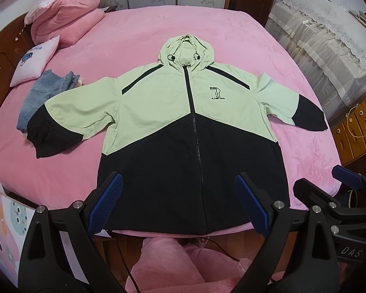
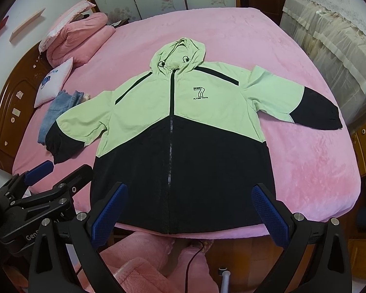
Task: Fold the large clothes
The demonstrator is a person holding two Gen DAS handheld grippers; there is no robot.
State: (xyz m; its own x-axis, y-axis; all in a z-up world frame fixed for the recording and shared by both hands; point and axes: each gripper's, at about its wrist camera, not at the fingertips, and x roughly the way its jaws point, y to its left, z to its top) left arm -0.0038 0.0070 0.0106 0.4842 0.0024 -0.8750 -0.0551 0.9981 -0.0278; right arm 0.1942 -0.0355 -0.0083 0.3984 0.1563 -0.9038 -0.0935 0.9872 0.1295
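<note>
Pink plush covers the whole bed (image 1: 231,36), and laid flat across it, front up and zipped, is the jacket (image 1: 183,112), pale green over the chest and hood, black across the lower body and the cuffs. Both sleeves are spread out to the sides, the hood points toward the far wall, and the hem lies right along the near edge of the mattress. A black "7" logo sits on the chest, just beside the zip.

Left gripper (image 1: 179,204) hangs above the hem, its blue-padded fingers (image 1: 107,200) wide apart and holding nothing. Right gripper (image 2: 192,211) is the same story: fingers spread, empty, poised over the black lower panel near the hem. Each one shows in the other's view, side by side and close together at the foot of the bed.

Off to the left, a folded pair of blue jeans (image 1: 39,92) lies on the sheet, touching the jacket's sleeve. A white cushion (image 1: 36,59) sits just behind the jeans, and a stack of pink quilts (image 1: 70,17) rests by the wooden headboard (image 1: 2,56).
</note>
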